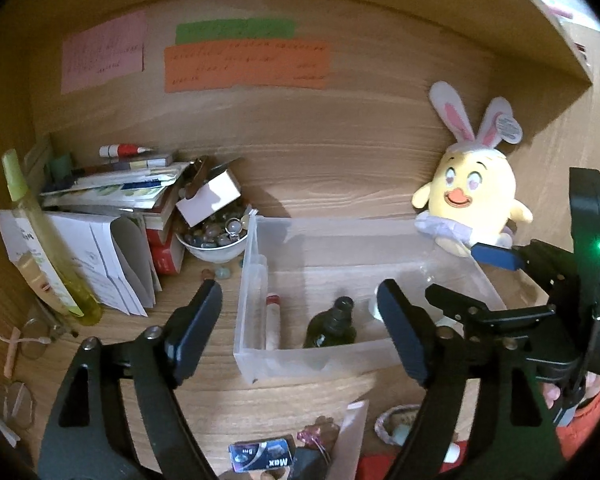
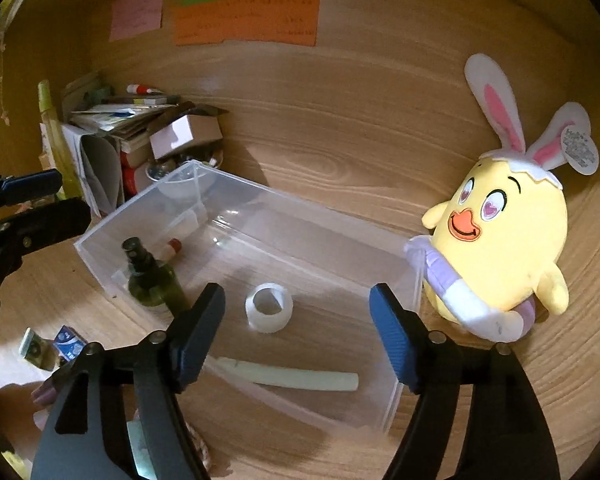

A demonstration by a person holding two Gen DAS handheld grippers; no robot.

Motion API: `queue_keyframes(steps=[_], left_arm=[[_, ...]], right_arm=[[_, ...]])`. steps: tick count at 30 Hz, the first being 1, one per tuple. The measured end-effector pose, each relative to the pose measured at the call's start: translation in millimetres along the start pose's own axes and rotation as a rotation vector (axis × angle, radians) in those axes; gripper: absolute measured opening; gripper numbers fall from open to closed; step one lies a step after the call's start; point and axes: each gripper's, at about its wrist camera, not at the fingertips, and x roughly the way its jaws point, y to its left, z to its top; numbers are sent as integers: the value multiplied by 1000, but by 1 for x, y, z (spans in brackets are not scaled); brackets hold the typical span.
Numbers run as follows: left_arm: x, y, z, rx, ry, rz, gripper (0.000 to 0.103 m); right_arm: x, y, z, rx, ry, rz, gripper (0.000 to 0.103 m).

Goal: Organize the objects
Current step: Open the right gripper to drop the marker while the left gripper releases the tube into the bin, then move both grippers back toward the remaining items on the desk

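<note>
The clear bin (image 1: 256, 264) is being viewed from its near-left end by the left wrist camera, close and angled downward toward the wooden back wall (image 1: 320, 152). The same bin (image 2: 404, 320) is being looked into from the right by the right wrist camera, nearer still. The bin, the plush chick (image 1: 474, 204) (image 2: 504, 248) and the wall notes (image 1: 246, 66) (image 2: 246, 20) are being shared by both views.
</note>
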Motion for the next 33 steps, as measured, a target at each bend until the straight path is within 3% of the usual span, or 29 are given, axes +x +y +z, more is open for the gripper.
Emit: queue_keyframes(steps=[7,17,33], left_arm=[[-21,-4,-8,15,-15,0,96],[-39,6,-35,33,18,33,96],[-41,30,-83,-15,127,50,96]], right_arm=[[-23,3,-11,2,-32,22,73],[-61,12,-33,-7,-77,70,78],[-73,29,-75,-30,-50,81,78]])
